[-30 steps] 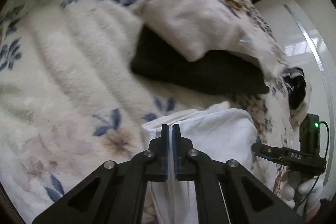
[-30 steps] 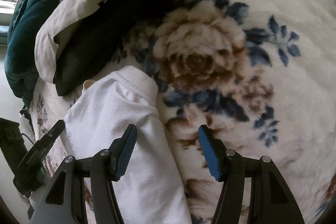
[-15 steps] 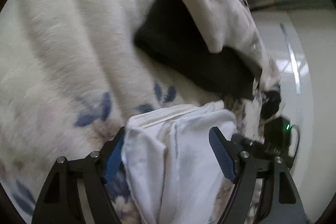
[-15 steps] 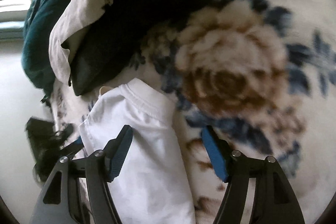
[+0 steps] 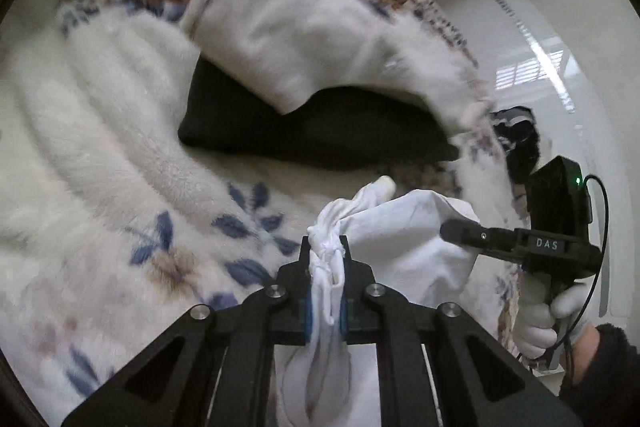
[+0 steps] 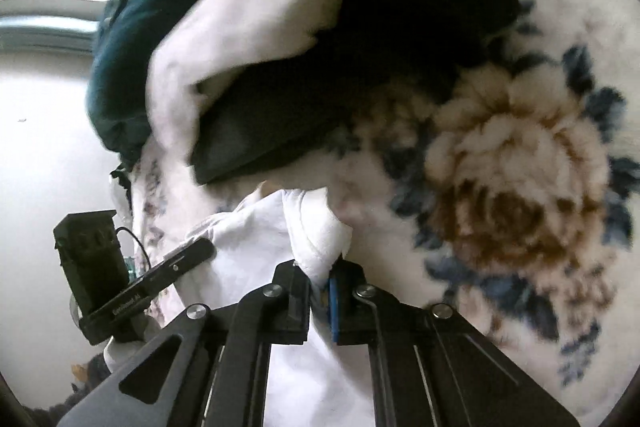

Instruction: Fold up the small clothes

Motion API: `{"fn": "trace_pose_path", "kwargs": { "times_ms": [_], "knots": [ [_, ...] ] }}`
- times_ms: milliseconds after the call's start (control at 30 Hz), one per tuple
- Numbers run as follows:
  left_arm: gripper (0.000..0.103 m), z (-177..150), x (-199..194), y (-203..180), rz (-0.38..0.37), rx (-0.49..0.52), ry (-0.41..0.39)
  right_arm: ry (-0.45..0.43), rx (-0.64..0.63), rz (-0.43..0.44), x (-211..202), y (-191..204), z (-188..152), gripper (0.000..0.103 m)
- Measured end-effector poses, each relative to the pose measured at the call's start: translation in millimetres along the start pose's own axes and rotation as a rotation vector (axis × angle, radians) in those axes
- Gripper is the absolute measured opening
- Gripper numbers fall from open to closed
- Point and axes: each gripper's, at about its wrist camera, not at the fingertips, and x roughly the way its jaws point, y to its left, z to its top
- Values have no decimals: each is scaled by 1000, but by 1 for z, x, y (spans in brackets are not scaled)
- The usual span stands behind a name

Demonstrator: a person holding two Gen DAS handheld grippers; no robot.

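White garment (image 5: 404,239) x1 | left gripper (image 5: 326,267) clamps it | right gripper (image 6: 320,281) clamps it | black cloth (image 5: 320,135) x1

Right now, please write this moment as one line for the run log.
left gripper: shut on white garment | right gripper: shut on white garment | surface: floral blanket | black cloth: untouched

White garment (image 5: 404,239) on blanket (image 5: 120,163), before cushion (image 5: 320,135).

1 white garment (image 5: 404,231), 1 black garment (image 5: 320,135), 1 beige garment (image 5: 304,39), 1 teal cushion (image 6: 136,27), 1 floral blanket (image 6: 516,187), 2 grippers (both pinching white cloth).
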Motion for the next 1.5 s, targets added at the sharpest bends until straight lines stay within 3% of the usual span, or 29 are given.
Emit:
{"fn": "trace_pose_path", "kwargs": {
  "times_ms": [167,267,333,367,400,433,500,567,633,733,867,1033,1133,1233,1267,1333,1500],
  "knots": [
    [7,-31,-60,-27,-43,12,-60,-30,-77,41,-49,32,-46,6],
    [13,-68,-92,-37,-74,-1,-37,-33,-119,47,-78,48,-89,6],
    [34,-103,-108,-46,-44,-11,-7,-16,-141,51,-94,51,-123,9],
    [55,-116,-113,-46,-27,-16,1,7,-158,39,-101,50,-144,11],
    [68,-134,-120,-43,-9,-28,7,41,-172,6,-103,50,-167,20],
    [68,-152,-127,-38,14,-51,18,78,-180,-19,-104,46,-186,27],
    [68,-186,-138,-21,42,-111,63,154,-189,-45,-100,38,-218,54],
    [68,-206,-145,-7,77,-169,85,220,-178,-75,-99,26,-248,57],
    [68,-214,-147,2,91,-218,81,222,-120,-92,-101,11,-266,57],
    [68,-204,-142,3,97,-235,50,158,-20,-85,-105,-1,-267,57],
    [68,-170,-108,-14,106,-159,25,45,48,-43,-93,11,-243,57],
    [68,-155,-39,-15,111,-91,121,28,141,122,-42,30,-207,57],
    [67,-171,-3,0,160,-62,230,132,175,-29,-2,22,-209,57],
    [67,-182,-11,-1,152,-16,238,209,110,-187,14,16,-232,56],
    [67,-184,-16,-2,154,-15,241,221,105,-203,14,13,-239,56],
    [67,-189,-41,-2,122,-45,213,208,116,-202,6,11,-247,56],
    [68,-223,-116,-3,97,-118,149,99,173,-104,-53,16,-268,56]
  ]
}}
